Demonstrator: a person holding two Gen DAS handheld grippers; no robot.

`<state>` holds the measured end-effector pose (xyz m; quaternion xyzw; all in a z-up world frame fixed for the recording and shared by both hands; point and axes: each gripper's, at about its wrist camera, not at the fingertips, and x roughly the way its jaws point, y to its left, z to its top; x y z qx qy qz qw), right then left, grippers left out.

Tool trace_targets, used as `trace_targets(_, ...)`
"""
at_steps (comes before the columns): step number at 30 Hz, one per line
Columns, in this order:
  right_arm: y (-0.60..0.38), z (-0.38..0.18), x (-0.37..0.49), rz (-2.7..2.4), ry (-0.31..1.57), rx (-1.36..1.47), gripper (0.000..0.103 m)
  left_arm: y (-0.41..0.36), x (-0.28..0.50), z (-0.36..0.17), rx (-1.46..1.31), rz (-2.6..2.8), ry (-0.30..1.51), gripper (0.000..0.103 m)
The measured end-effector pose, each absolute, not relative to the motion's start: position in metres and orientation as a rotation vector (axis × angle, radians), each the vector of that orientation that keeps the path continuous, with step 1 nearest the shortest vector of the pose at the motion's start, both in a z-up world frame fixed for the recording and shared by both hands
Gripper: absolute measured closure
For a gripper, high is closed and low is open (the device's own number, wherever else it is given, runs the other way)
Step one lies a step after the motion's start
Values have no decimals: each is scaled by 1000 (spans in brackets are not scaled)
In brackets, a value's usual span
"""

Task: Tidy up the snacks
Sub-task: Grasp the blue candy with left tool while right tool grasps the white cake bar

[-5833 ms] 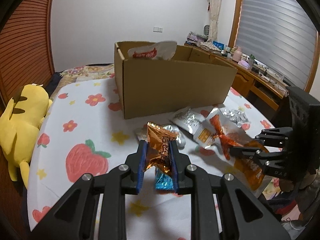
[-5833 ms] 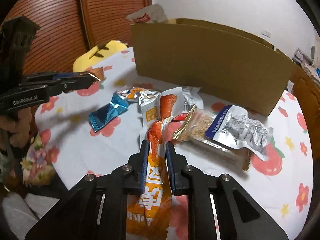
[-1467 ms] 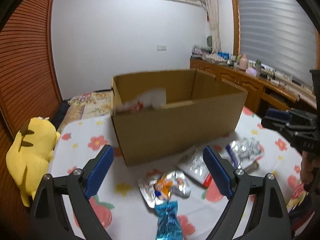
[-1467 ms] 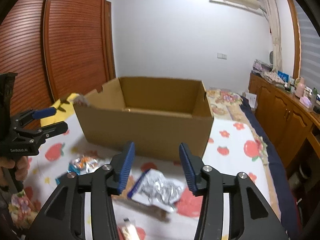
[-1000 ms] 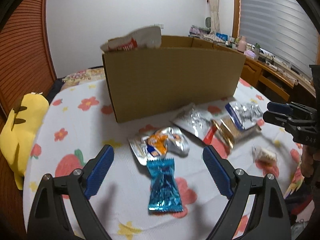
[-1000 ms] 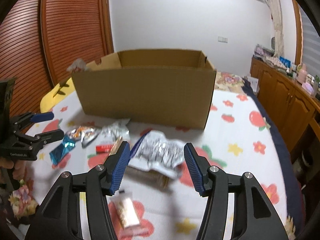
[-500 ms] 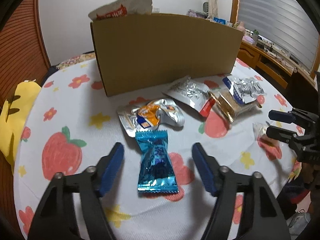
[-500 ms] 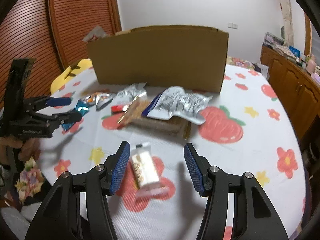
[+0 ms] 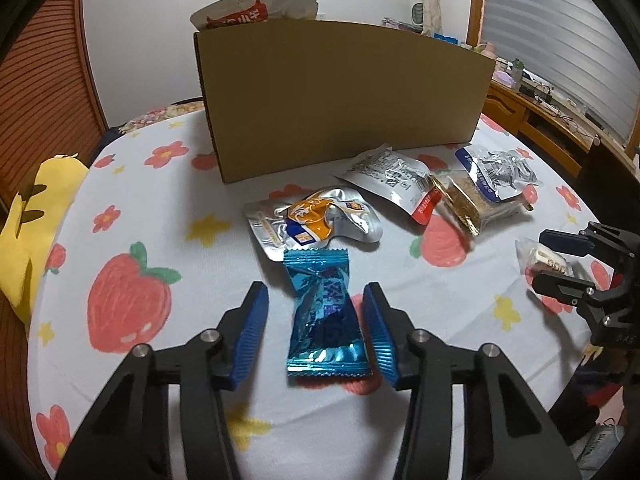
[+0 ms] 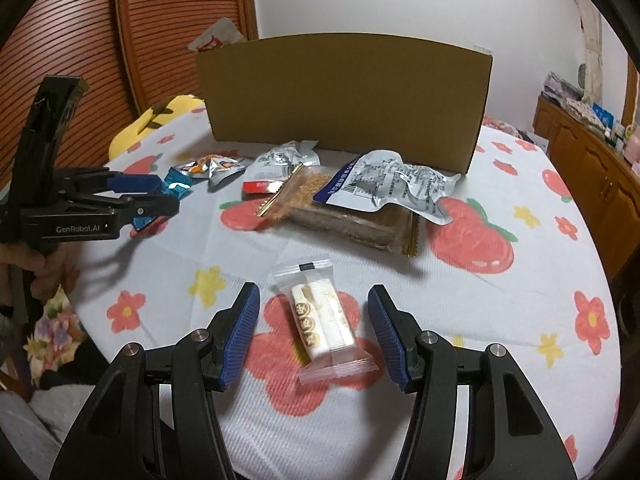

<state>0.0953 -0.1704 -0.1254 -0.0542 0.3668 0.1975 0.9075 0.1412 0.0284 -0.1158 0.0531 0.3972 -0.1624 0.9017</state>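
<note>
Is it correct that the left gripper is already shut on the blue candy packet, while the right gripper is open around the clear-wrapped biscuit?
Not quite. In the left wrist view, the left gripper is open, its fingers either side of the blue candy packet without touching it. The right gripper is indeed open around the clear-wrapped biscuit.

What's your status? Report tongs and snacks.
Left tongs open, straddling blue candy packet. Right tongs open around clear biscuit packet. Nothing blocking either.

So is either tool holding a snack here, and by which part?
Nothing is held. The left tool is open around the blue packet; the right tool is open around the clear packet.
</note>
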Motion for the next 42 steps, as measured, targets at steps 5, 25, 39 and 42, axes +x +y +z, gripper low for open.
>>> trace_targets(5,-170,-126,95,403,761,-119,46,32,139,-115,103,-333,814,71)
trace_targets(25,-165,-125,100,376,770,-152,72,31,122,-107,126,-351,787,80)
trace_targets(39,-172,-114,98,410,763,-79,83,29,116,-96,125,-354,750,80)
trace_targets(42,-176,-106,96,411,746,-63,83,28,115,-93,121,-355,740,80)
